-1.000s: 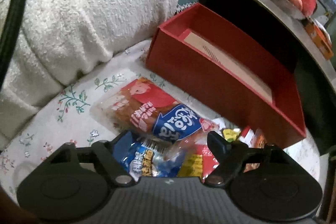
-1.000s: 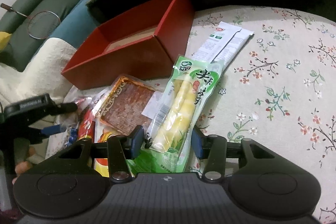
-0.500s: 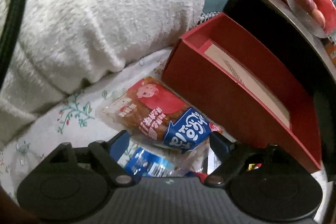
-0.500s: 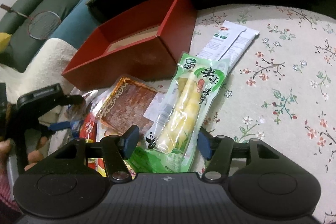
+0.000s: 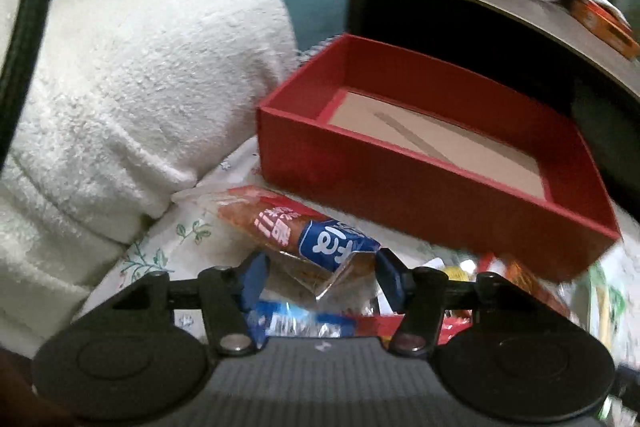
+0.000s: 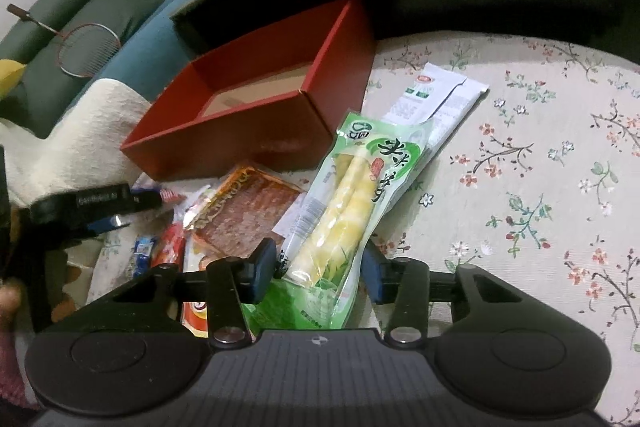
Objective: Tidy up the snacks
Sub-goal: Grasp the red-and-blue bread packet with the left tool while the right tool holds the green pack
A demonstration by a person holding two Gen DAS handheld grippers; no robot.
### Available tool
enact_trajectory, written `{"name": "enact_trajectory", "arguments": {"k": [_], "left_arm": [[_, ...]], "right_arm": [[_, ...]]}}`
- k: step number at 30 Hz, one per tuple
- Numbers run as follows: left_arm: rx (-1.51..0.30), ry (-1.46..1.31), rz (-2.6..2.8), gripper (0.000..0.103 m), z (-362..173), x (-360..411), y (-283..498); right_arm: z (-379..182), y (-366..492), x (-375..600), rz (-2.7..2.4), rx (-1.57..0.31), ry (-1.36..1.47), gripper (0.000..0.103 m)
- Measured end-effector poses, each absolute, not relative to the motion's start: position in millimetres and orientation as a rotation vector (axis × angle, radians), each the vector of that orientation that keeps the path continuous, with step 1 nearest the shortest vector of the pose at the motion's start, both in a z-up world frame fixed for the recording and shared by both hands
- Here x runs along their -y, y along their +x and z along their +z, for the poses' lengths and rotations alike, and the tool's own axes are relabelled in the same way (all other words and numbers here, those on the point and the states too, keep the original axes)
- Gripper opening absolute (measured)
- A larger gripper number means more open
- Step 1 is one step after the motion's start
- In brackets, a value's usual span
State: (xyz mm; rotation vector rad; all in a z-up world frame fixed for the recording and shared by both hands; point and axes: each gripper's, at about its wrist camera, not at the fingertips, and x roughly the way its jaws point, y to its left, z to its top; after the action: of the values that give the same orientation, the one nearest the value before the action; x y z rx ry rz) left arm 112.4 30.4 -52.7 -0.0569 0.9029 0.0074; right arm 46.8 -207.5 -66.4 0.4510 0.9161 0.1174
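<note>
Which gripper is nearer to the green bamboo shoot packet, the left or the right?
Right. The right gripper has its open fingers on either side of the green bamboo shoot packet. The left gripper is apart from it, beyond the brown snack packet.

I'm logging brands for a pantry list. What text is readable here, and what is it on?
Green packet: "尖" and "笋" in large characters; the small one between them is unclear.
Red-and-blue packet: looks like "川" on the red; the rest is blurred.
White packet: print too small to read.
Left gripper: side label blurred.
</note>
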Motion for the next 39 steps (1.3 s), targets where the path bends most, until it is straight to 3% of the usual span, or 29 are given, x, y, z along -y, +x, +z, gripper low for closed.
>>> {"name": "enact_trajectory", "arguments": {"k": [9,24,25,27,32,35,37,39], "left_arm": [[-0.892,0.038,-0.104,0.049,-37,-24,60],[-0.907,0.030,-0.175,0.048,-34,-36,39],[-0.907,0.018,-0.184,0.047,-33,-39,37],[-0.907,-0.008,-0.199,0.046,-31,-45,36],[-0.908,-0.006,-0.200,0.045,-31,-44,39],[-0.921,-0.048,-0.214,0.046,-35,-50,42],[-0.958,-0.128,-0.223,0.048,-41,-60,50],[-0.999,-0.216,-0.233,0.060,-49,-70,56]], "right_arm": [[-55,24,206,0.132,-0.885,0.425,0.052],[-49,14,190,0.196,-0.873,0.362,0.048],[-48,13,190,0.200,-0.871,0.364,0.038],[-48,14,192,0.209,-0.869,0.375,0.032],[-52,18,189,0.197,-0.890,0.354,0.031],[-59,22,192,0.183,-0.918,0.366,0.032],[-62,26,194,0.174,-0.926,0.394,0.043],[-65,30,197,0.184,-0.942,0.443,0.056]]}}
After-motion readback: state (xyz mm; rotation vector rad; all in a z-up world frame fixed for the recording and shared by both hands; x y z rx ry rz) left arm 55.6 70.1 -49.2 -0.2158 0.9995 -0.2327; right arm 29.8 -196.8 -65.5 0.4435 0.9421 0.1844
